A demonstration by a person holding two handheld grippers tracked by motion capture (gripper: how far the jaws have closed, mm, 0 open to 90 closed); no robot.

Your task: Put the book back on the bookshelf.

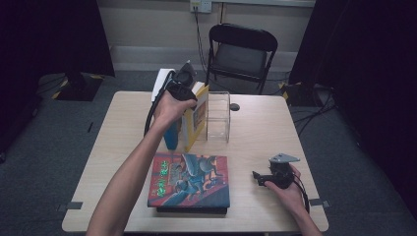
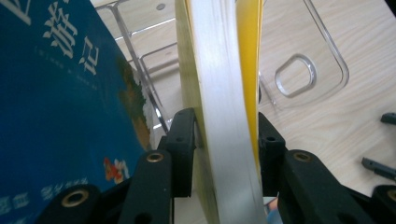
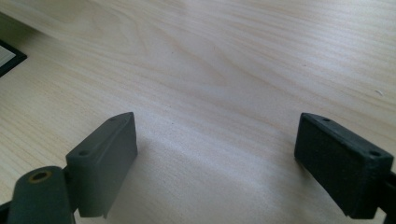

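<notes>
A yellow-covered book stands upright on the table beside a blue book. My left gripper comes down on its top edge from above. In the left gripper view the two black jaws press on either cover of the yellow book, so my left gripper is shut on it, and the blue book stands just to its left. My right gripper rests low over the table near the front right, held in the person's hand. My right gripper stands open over bare wood, with nothing between its jaws.
A clear acrylic book stand sits right of the yellow book, its base lying flat on the wood. A large illustrated book lies flat at the front centre. A black folding chair stands beyond the table.
</notes>
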